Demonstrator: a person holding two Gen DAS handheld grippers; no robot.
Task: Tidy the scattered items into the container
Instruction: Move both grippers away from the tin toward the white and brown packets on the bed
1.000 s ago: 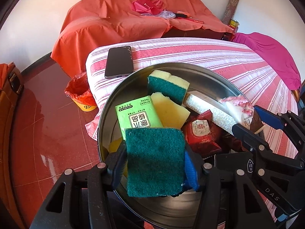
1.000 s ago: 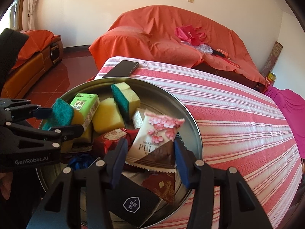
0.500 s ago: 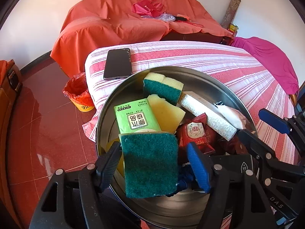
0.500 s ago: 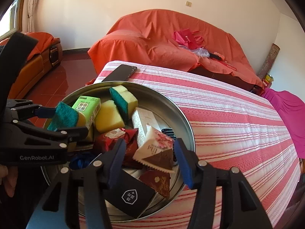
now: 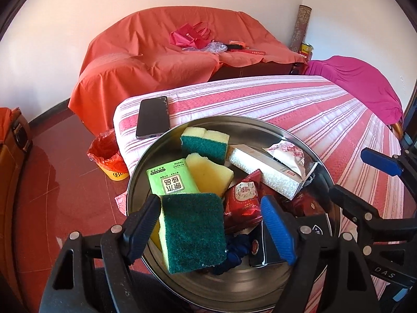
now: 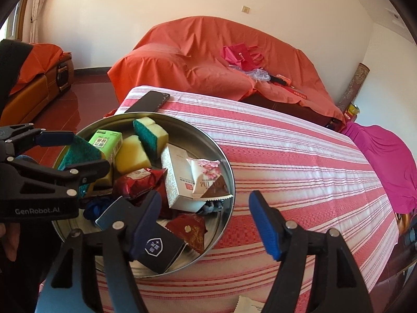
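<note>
A round metal basin stands on the striped table. It holds sponges, a green packet, a white box, red snack packs and a pink-flowered snack packet leaning on the white box. My left gripper is open over the basin's near side. A green-faced sponge rests between its fingers, against the left one and clear of the right. My right gripper is open and empty above the basin's right rim.
A black phone lies on the table beyond the basin. An orange-covered sofa stands behind the table, a magenta-covered seat to the right. An orange-lined bin stands on the red floor at left. A white paper lies near the table's front.
My left gripper has opened, freeing the green-faced sponge. My right gripper has let go of the pink-flowered packet, opened wide and drawn back to the right; the packet now lies in the basin.
</note>
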